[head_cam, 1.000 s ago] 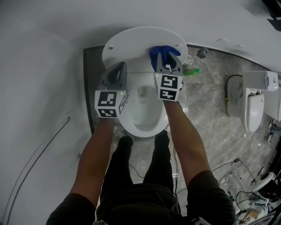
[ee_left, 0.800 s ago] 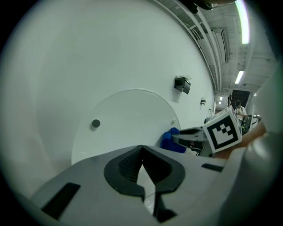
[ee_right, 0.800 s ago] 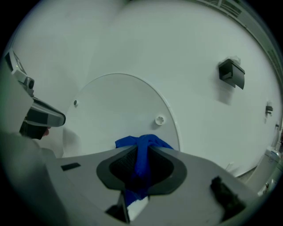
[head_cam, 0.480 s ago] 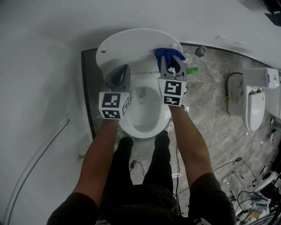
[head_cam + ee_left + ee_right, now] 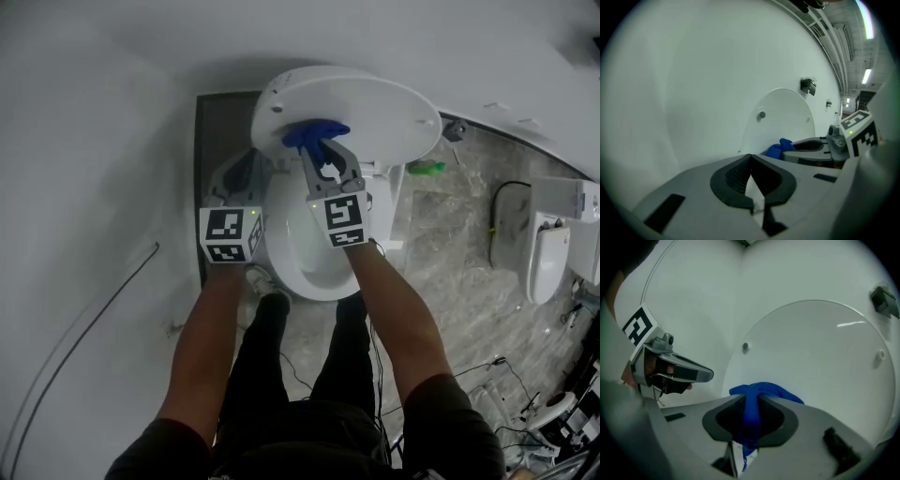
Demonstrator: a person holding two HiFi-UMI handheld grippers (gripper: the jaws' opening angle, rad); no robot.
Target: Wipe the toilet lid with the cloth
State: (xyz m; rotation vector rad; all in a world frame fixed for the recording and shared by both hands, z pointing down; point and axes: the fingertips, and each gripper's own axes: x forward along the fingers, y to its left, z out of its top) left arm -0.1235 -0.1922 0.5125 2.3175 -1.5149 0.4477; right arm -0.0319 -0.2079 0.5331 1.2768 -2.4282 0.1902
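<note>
The white toilet lid (image 5: 375, 98) stands raised against the wall. A blue cloth (image 5: 314, 136) is pressed on its lower left part, and my right gripper (image 5: 323, 152) is shut on the bunched cloth (image 5: 761, 391), with folds spilling out over the lid (image 5: 815, 357). My left gripper (image 5: 246, 173) hangs by the left rim of the open bowl (image 5: 314, 267), jaws shut with nothing between them (image 5: 750, 157). From the left gripper view the lid (image 5: 785, 115), the cloth (image 5: 779, 149) and the right gripper (image 5: 811, 146) show ahead to the right.
A white wall curves round the left and back. A green object (image 5: 427, 169) lies on the marble floor right of the toilet. Another white fixture (image 5: 548, 234) stands at the far right, with cables (image 5: 525, 375) on the floor. The person's legs stand before the bowl.
My right gripper has carried the cloth leftwards across the lid, from its right edge to its lower left part. The left gripper has shifted left, down beside the bowl's rim.
</note>
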